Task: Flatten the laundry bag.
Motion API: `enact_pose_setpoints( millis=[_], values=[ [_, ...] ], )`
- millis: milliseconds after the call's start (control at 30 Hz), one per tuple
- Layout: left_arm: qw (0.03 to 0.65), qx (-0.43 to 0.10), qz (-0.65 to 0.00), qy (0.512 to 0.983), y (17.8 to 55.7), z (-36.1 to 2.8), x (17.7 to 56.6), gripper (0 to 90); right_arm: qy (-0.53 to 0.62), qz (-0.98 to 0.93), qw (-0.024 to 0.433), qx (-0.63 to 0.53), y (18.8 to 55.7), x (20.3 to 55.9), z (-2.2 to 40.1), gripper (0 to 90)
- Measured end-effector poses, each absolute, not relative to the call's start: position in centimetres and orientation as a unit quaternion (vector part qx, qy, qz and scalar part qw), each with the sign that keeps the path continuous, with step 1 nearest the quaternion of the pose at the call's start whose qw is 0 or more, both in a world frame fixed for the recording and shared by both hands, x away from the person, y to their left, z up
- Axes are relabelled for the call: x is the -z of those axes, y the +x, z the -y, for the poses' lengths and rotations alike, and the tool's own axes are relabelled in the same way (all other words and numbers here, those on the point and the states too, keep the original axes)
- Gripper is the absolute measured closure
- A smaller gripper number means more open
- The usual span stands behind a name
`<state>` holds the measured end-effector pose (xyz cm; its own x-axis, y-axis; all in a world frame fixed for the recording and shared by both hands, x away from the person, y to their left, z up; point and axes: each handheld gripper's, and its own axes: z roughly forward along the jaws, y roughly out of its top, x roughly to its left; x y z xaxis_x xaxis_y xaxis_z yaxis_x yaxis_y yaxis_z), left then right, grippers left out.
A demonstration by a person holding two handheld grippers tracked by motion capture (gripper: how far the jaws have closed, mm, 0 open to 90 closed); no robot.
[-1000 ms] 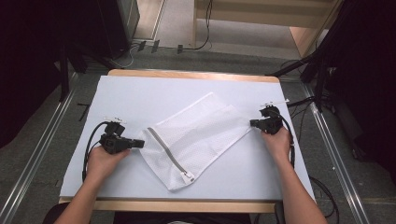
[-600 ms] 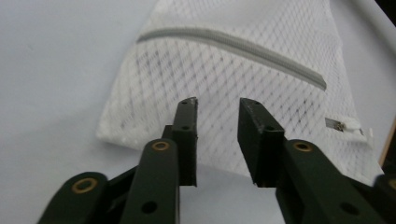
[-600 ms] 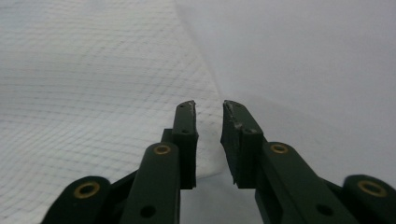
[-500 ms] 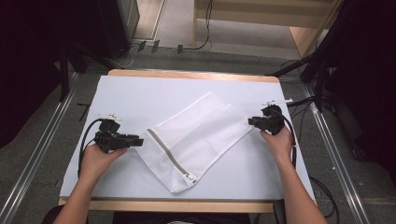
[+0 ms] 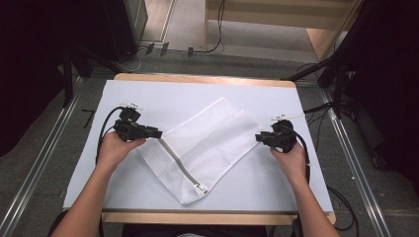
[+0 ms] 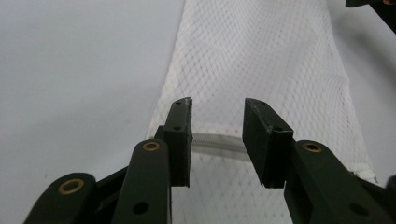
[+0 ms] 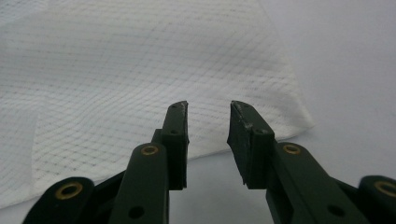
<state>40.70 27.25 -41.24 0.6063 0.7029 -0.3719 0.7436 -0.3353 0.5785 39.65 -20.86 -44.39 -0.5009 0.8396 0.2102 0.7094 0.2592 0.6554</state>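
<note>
Your mesh bag (image 5: 205, 148) lies flat and diagonal in the middle of the white surface (image 5: 163, 94), zipper (image 5: 179, 166) running along its near-left edge. Judge it light, limp and snag-prone: it will sag and fold wherever you lift it. The stitched corners or the zipper band should give the firmest hold. Your left tool (image 6: 216, 133) stands partly open over the zipper end, its jaws having just closed slightly, gripping nothing. Your right tool (image 7: 208, 128), just opening, hovers empty at the far corner. Grey floor (image 5: 54, 148) and cables (image 5: 341, 197) surround the surface.
</note>
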Motion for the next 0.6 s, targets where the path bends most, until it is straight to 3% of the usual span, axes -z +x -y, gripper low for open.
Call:
enact_pose_setpoints(
  millis=[600],
  values=[
    [0.343, 0.032, -0.428, 0.836, 45.0, -24.2, 44.2, 62.8, 0.497, -0.79, 0.092, -0.348, 37.7, 45.4, 20.5, 64.3]
  ],
)
